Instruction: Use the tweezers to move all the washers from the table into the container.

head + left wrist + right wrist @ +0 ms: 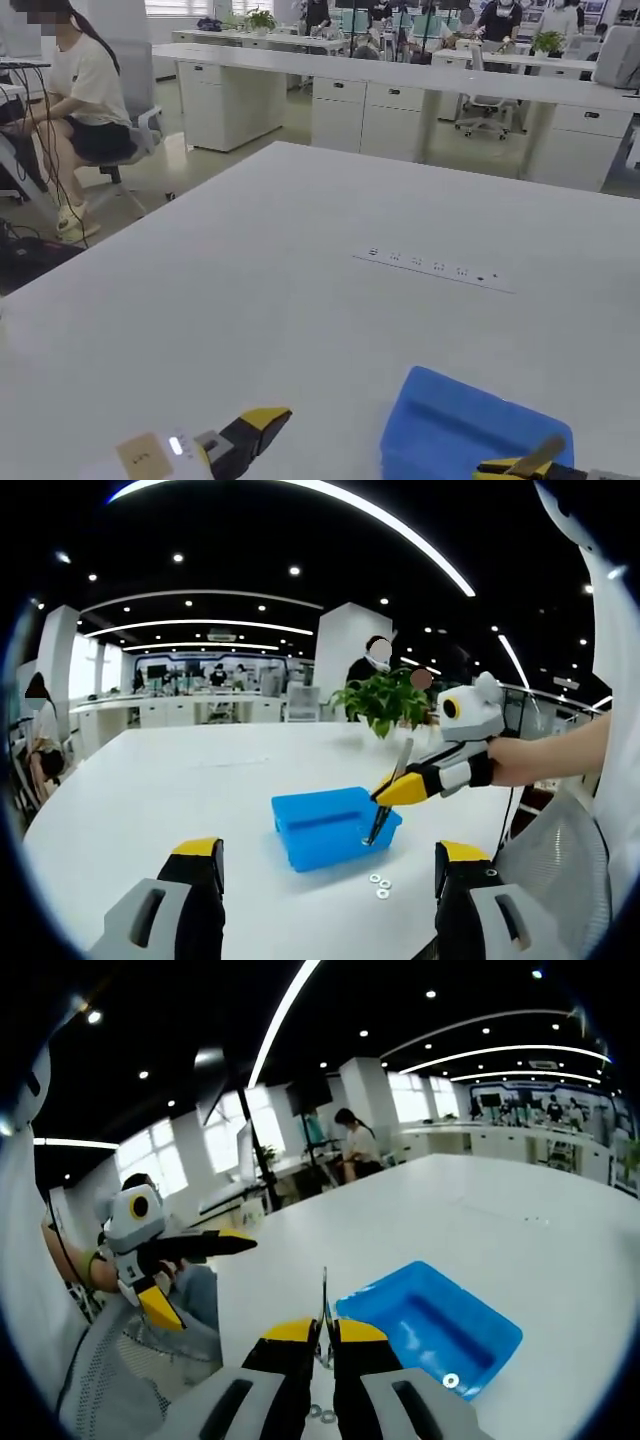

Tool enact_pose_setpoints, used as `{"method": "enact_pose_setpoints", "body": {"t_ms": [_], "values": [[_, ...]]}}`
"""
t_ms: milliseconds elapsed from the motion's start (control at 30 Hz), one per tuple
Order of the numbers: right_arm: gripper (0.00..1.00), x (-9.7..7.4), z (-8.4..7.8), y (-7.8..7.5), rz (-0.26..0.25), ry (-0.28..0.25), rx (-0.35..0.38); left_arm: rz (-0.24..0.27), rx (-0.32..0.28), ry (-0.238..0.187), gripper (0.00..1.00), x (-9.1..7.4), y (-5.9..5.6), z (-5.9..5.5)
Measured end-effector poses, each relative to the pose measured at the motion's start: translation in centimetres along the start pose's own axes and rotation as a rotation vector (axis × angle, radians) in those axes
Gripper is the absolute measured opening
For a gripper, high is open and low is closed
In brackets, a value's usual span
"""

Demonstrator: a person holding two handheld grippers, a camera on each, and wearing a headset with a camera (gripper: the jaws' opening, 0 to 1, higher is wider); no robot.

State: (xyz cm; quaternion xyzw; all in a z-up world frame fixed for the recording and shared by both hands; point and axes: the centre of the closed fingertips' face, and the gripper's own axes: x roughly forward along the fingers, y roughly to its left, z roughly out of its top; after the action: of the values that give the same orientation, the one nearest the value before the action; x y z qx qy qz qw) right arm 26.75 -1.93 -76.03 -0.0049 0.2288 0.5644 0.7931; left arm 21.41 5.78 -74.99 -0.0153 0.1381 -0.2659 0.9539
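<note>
White counter carries the blue container. The left gripper view shows two washers on the counter just beside it. The right gripper view shows another washer inside. Right tongs are clamped on the tweezers; left tongs stand wide apart.

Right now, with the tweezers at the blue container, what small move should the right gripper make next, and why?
Probably the right gripper should carry the tweezers down to the two washers on the table beside the container; one washer already lies inside.
</note>
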Motion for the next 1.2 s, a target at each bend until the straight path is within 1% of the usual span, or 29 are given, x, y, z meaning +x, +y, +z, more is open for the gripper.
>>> {"method": "enact_pose_setpoints", "body": {"t_ms": [333,367,500,667,800,933,1100,1200], "values": [[0.03,0.2,0.9,-2.2,-0.046,-0.011,0.010,0.005,-0.002,0.002,0.88,0.0,0.1,0.0],[0.03,0.1,0.9,-2.8,-0.058,-0.011,0.013,0.004,-0.003,-0.001,0.88,0.0,0.1,0.0],[0.03,0.2,0.9,-4.2,-0.091,-0.019,0.023,0.002,-0.004,0.002,0.88,0.0,0.1,0.0],[0.03,0.4,0.5,-6.1,-0.127,-0.009,0.048,0.001,-0.004,0.007,0.88,0.0,0.1,-0.1],[0.03,0.5,-0.2,-7.1,-0.150,0.013,0.059,0.003,-0.002,0.009,0.87,0.0,0.1,-0.2],[0.03,0.8,-1.5,-8.1,-0.172,0.057,0.071,0.001,-0.006,0.009,0.87,0.0,0.1,-0.2],[0.03,1.2,-2.5,-9.1,-0.182,0.099,0.076,-0.002,-0.003,0.020,0.87,0.1,0.0,-0.4],[0.03,1.4,-2.8,-9.3,-0.182,0.109,0.075,-0.004,-0.002,0.023,0.86,0.1,0.0,-0.4]]}}
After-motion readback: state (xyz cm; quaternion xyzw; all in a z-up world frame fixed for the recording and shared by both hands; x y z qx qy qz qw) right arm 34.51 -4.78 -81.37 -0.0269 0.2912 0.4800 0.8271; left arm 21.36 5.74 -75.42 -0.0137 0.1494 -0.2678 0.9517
